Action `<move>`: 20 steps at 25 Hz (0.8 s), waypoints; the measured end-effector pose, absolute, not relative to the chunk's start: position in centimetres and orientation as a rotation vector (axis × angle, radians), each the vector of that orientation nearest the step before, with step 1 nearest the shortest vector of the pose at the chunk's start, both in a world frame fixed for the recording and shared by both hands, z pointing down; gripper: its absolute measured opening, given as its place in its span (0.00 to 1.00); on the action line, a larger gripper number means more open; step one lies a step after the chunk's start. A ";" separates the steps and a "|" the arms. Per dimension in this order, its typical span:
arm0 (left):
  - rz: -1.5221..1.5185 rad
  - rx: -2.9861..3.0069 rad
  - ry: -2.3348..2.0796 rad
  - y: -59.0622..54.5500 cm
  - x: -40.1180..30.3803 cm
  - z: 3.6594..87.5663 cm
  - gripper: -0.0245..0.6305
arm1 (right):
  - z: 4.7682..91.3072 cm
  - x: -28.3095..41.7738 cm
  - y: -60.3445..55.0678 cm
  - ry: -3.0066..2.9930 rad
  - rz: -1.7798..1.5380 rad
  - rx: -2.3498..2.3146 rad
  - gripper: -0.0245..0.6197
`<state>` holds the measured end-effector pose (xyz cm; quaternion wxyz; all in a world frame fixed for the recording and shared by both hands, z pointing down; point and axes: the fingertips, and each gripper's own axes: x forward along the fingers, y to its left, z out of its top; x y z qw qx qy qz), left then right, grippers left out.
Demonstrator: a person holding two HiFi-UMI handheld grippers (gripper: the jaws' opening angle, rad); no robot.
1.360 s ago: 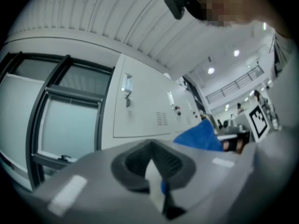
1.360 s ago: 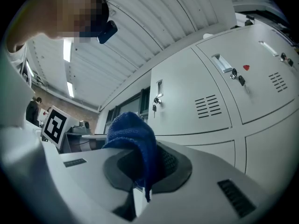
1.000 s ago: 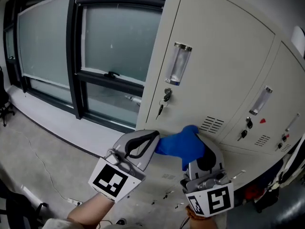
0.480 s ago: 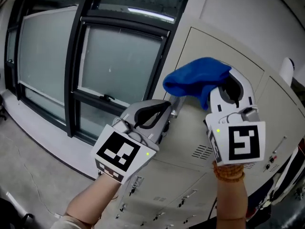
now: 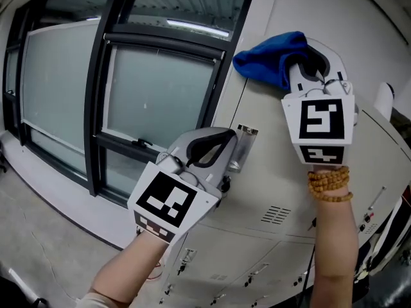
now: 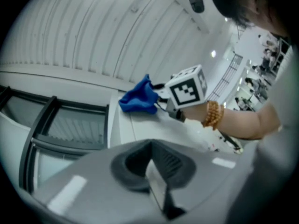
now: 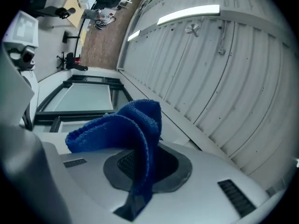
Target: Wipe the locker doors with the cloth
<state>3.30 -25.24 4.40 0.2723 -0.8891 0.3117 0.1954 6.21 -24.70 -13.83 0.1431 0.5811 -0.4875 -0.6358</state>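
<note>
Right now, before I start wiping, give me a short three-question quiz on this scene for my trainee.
1. True or false: the left tongs clamp the blue cloth.
2. Where on the locker door is the cloth? A) high, near its top B) at the vent slots C) on the key
3. Fill in: the left tongs are ___ (open or shut).
Key: 1 false, the right tongs hold it; 2 A; 3 shut.

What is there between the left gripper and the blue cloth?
Only bare locker door lies between the left gripper and the blue cloth, as the head view shows.
</note>
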 end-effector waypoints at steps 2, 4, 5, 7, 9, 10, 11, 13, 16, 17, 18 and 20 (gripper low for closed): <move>0.527 -2.399 0.840 -25.5 3.2 4.6 0.04 | -13.3 6.3 -26.1 -1.360 -1.804 1.652 0.08; 0.525 -2.400 0.843 -25.7 3.1 4.7 0.04 | -12.5 6.6 -26.8 -1.312 -1.810 1.638 0.08; 0.521 -2.399 0.845 -25.8 3.1 4.8 0.04 | -12.1 6.7 -26.9 -1.291 -1.820 1.636 0.08; 0.515 -2.398 0.851 -26.1 3.0 5.1 0.04 | -11.4 7.0 -26.8 -1.280 -1.817 1.631 0.08; 0.514 -2.405 0.855 -26.2 2.9 5.3 0.04 | -10.4 7.1 -26.7 -1.282 -1.807 1.621 0.08; 0.516 -2.411 0.857 -26.2 2.8 5.5 0.04 | -9.7 7.2 -26.6 -1.281 -1.803 1.613 0.08; 0.515 -2.417 0.858 -26.3 2.8 5.7 0.04 | -9.0 7.4 -26.6 -1.281 -1.800 1.606 0.08; 0.502 -2.422 0.860 -26.4 2.9 6.4 0.04 | -7.4 7.9 -26.5 -1.279 -1.789 1.598 0.08; 0.491 -2.431 0.872 -26.6 2.8 7.4 0.04 | -4.8 8.9 -26.1 -1.268 -1.768 1.597 0.08; 0.492 -2.438 0.877 -26.6 2.8 7.7 0.04 | -3.8 9.3 -26.0 -1.263 -1.762 1.598 0.08; 0.493 -2.448 0.882 -26.7 2.8 8.1 0.04 | -2.8 9.7 -25.9 -1.259 -1.755 1.601 0.08; 0.481 -2.468 0.885 -26.8 2.9 9.0 0.04 | -0.7 10.4 -25.7 -1.263 -1.734 1.608 0.08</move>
